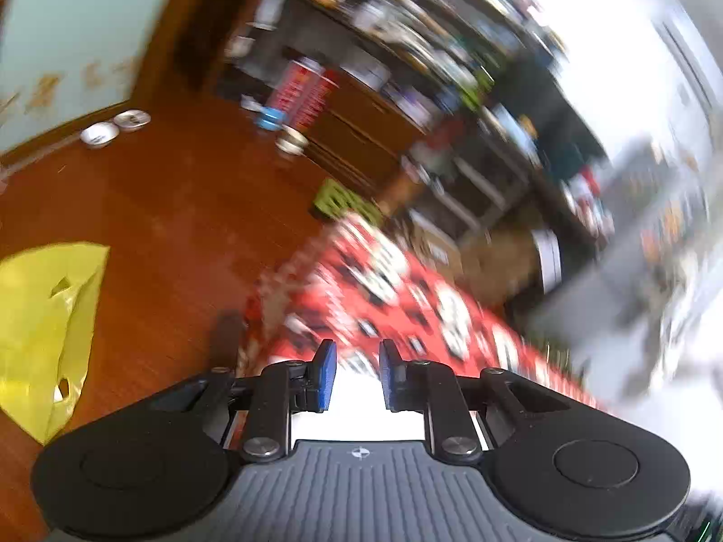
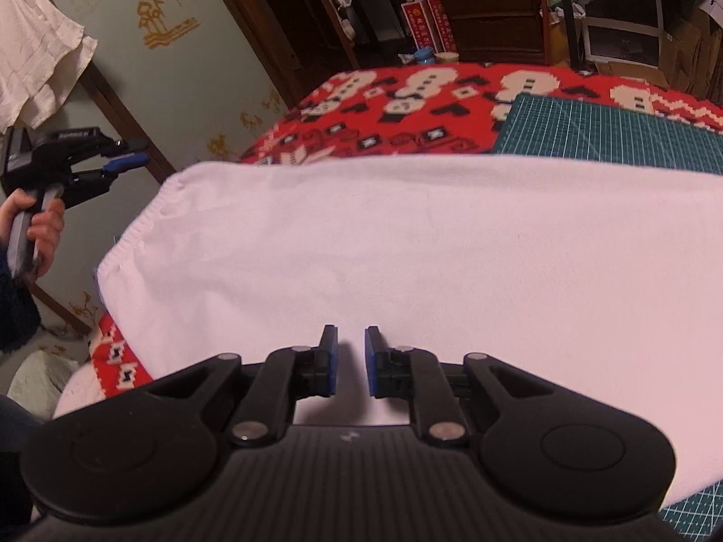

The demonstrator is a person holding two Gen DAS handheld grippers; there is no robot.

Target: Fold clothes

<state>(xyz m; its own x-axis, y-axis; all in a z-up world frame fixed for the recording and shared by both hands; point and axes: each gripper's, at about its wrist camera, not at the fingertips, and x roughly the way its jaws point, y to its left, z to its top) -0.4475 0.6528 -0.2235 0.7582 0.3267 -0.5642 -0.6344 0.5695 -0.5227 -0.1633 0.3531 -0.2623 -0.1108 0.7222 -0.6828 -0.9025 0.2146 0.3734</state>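
Observation:
A white cloth (image 2: 406, 244) lies spread flat over a red patterned blanket (image 2: 384, 108) and a green cutting mat (image 2: 610, 131). My right gripper (image 2: 351, 352) hovers just above the cloth's near part, open and empty. My left gripper (image 2: 129, 153) is held in a hand at the far left of the right wrist view, off the cloth's left corner, with its blue pads apart. In the blurred left wrist view my left gripper (image 1: 357, 366) is open and empty over the blanket's edge (image 1: 406, 298), with a strip of white cloth (image 1: 357, 411) just below it.
A yellow plastic bag (image 1: 40, 325) lies on the wooden floor (image 1: 158, 189) at left. Two bowls (image 1: 113, 128) sit by the wall. Dark shelves and drawers (image 2: 492, 13) stand behind the bed. A white towel (image 2: 31, 49) hangs at upper left.

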